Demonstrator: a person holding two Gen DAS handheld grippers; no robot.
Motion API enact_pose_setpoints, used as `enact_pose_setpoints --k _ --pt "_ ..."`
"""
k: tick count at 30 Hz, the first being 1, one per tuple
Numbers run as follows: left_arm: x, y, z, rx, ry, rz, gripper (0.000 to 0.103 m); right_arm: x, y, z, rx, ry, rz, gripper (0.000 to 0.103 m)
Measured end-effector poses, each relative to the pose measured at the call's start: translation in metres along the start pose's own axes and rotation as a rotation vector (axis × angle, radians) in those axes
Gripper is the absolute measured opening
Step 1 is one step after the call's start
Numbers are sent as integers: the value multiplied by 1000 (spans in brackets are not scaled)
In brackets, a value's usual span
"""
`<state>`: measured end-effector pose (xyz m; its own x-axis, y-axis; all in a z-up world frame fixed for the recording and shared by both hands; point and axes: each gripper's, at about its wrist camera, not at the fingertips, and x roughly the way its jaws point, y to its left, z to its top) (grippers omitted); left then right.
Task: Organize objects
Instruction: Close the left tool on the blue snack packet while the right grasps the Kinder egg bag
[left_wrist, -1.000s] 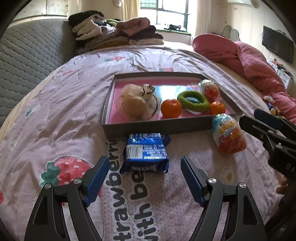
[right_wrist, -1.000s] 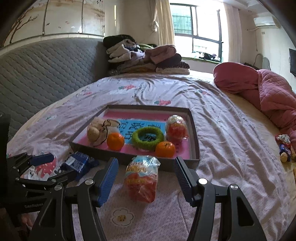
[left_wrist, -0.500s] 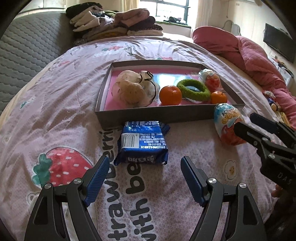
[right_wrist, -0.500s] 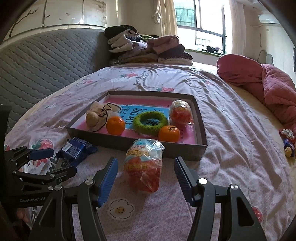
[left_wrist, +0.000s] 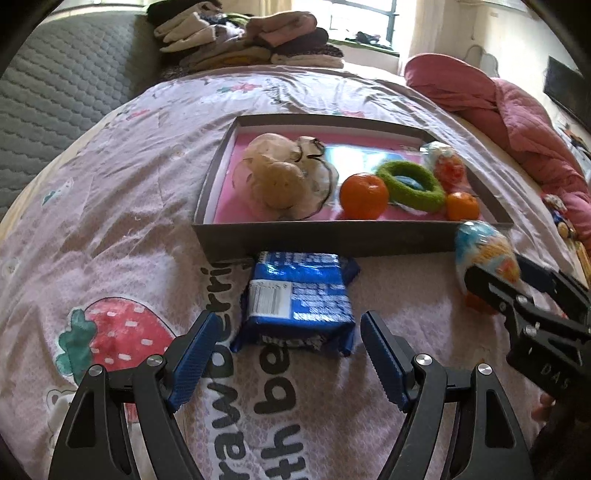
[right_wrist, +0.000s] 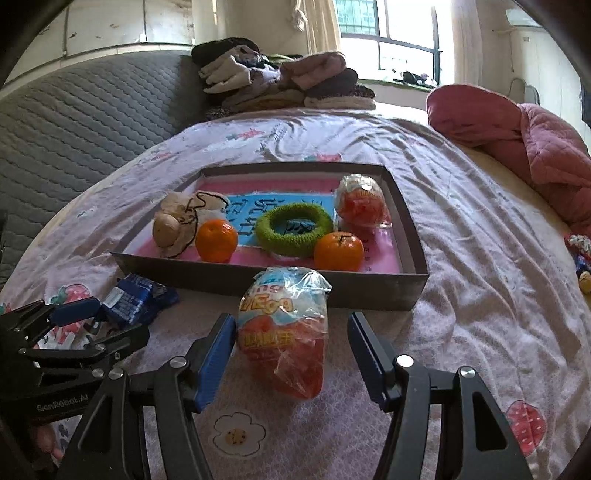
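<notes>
Both sets of fingers are spread wide right now and neither is gripping anything. I'm using the grey tray (left_wrist: 332, 242) on the bed (left_wrist: 110, 206) as my landmark.

The left gripper (left_wrist: 286, 354) sits over the bedsheet on the near side of the tray. The blue snack pack (left_wrist: 299, 299) lies flat on the bed with its far end right up against the tray's near wall. Its near end pokes into the gap between my left fingers (left_wrist: 194, 354), with daylight on both sides, so no pad is touching it.

The right gripper (right_wrist: 291, 354) is further along that same near wall, toward the tray's right corner. The wrapped egg toy (right_wrist: 286, 328) lies on the bed just in front of the tray, and its lower half sits between my right fingers (right_wrist: 218, 356). The left pad looks very close to the wrapper; I can't tell if it brushes the plastic. The right pad is clearly off it. Not clamped.

Inside the tray:
- a beige cloth bundle (right_wrist: 183, 227) at the left end
- an orange (right_wrist: 216, 240) just right of it
- a green knitted ring (right_wrist: 293, 230) in the middle
- a second orange (right_wrist: 338, 251) near the front right
- another wrapped egg toy (right_wrist: 360, 201) behind that one
</notes>
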<state>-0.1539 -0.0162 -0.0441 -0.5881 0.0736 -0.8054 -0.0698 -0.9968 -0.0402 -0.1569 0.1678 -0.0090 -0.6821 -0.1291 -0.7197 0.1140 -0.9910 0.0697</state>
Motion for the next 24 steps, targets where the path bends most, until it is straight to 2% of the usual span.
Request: enact_pose_setpoints --k 8,18,21,24 --pt "12 3 4 -25 5 20 80 14 -4 -2 32 19 -14 66" --pt "17 3 8 -41 -3 26 80 21 -8 -2 52 42 -16 66" --pt "18 3 9 -44 -6 30 80 22 -5 -2 39 45 -18 63" --pt "18 2 10 -39 -16 41 78 21 -3 -1 33 37 -12 55"
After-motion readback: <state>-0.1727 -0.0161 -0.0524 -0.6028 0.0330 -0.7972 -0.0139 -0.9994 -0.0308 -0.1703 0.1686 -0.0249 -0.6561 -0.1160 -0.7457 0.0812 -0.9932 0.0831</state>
